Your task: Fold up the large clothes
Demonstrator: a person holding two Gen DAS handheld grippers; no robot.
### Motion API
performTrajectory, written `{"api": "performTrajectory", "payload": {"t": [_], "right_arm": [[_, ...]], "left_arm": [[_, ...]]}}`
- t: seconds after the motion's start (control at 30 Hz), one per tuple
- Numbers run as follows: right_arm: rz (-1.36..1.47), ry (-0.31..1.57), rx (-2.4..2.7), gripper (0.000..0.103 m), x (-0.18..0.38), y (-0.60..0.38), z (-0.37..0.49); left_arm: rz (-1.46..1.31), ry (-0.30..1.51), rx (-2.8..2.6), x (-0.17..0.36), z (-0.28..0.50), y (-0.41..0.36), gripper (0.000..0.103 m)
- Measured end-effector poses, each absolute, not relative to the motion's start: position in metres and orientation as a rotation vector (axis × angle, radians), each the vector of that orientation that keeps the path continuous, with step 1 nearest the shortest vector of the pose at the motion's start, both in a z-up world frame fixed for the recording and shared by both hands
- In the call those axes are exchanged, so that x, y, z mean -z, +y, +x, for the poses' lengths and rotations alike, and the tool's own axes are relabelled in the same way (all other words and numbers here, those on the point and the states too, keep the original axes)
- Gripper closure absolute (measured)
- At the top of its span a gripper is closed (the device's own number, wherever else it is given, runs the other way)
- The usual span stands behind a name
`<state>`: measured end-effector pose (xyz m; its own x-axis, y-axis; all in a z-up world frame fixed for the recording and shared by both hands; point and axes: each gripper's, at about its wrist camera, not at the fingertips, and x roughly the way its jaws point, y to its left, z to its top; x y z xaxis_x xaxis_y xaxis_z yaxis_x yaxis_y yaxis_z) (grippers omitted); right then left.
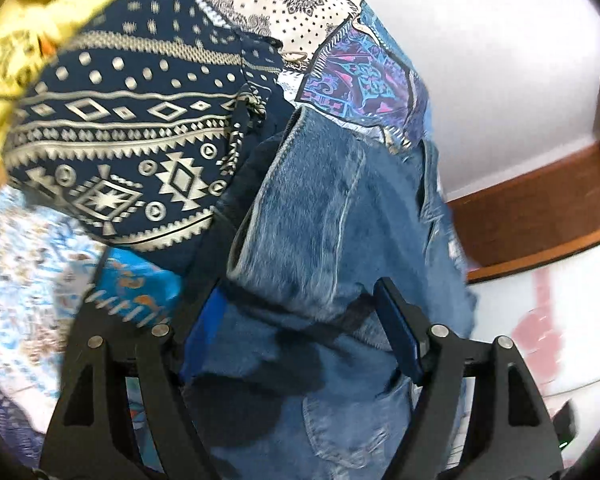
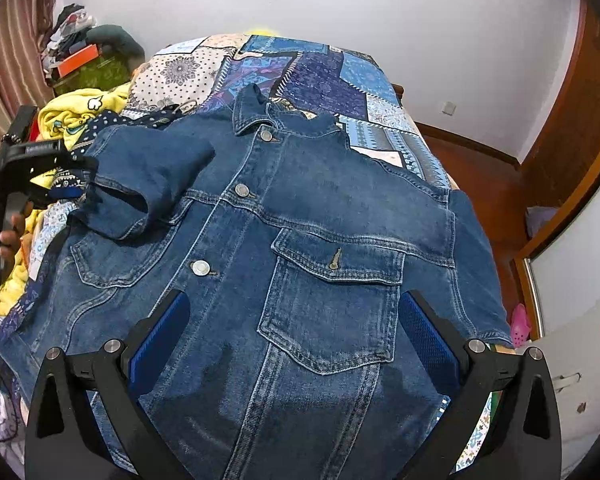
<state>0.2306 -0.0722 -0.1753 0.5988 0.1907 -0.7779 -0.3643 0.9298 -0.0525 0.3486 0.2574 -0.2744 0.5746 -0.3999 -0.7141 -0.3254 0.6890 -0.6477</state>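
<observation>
A blue denim jacket (image 2: pixel 300 208) lies front-up and buttoned on the bed, collar at the far end. Its short sleeve (image 2: pixel 140 184) on the left is folded in over the chest. My right gripper (image 2: pixel 294 298) hangs open just above the jacket's lower front, near the flap pocket (image 2: pixel 332 300), with nothing pinched. At the left edge a hand holds my left gripper (image 2: pixel 82 180) beside that folded sleeve. In the blurred left wrist view the left gripper (image 1: pixel 300 320) stands wide open over the denim sleeve (image 1: pixel 320 200), and its pads are off the cloth.
A patchwork quilt (image 2: pixel 320 76) covers the bed. A navy patterned garment (image 1: pixel 120 140) and a yellow one (image 2: pixel 72 116) are heaped left of the jacket. More clutter (image 2: pixel 80 52) is stacked at the back left. The wooden bed frame (image 2: pixel 480 184) runs along the right.
</observation>
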Motion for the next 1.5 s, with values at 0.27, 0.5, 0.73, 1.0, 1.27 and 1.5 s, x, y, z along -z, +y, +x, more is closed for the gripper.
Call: {"api": "performTrajectory", "payload": {"t": [0.27, 0.5, 0.73, 1.0, 1.27, 1.5], "right_arm": [[-0.191, 0.883, -0.315, 0.000, 0.177, -0.082, 0.230], [-0.142, 0.898, -0.306, 0.000, 0.180, -0.100, 0.231], [-0.076, 0.888, -0.292, 0.000, 0.177, -0.121, 0.229], [-0.028, 0.883, -0.234, 0.000, 0.176, -0.154, 0.230], [0.024, 0.890, -0.164, 0.000, 0.179, -0.192, 0.228], [0.081, 0.932, -0.115, 0.000, 0.193, -0.221, 0.233]], "left_arm": [[-0.713, 0.917, -0.021, 0.248, 0.357, 0.255, 0.079], [-0.478, 0.779, -0.038, 0.169, 0.350, 0.224, 0.085], [-0.323, 0.642, 0.067, 0.086, 0.372, 0.150, 0.093], [-0.152, 0.588, 0.253, 0.050, 0.404, 0.020, 0.096], [-0.102, 0.752, 0.342, 0.120, 0.438, -0.082, 0.097], [-0.122, 0.970, 0.445, 0.197, 0.443, -0.128, 0.097]]}}
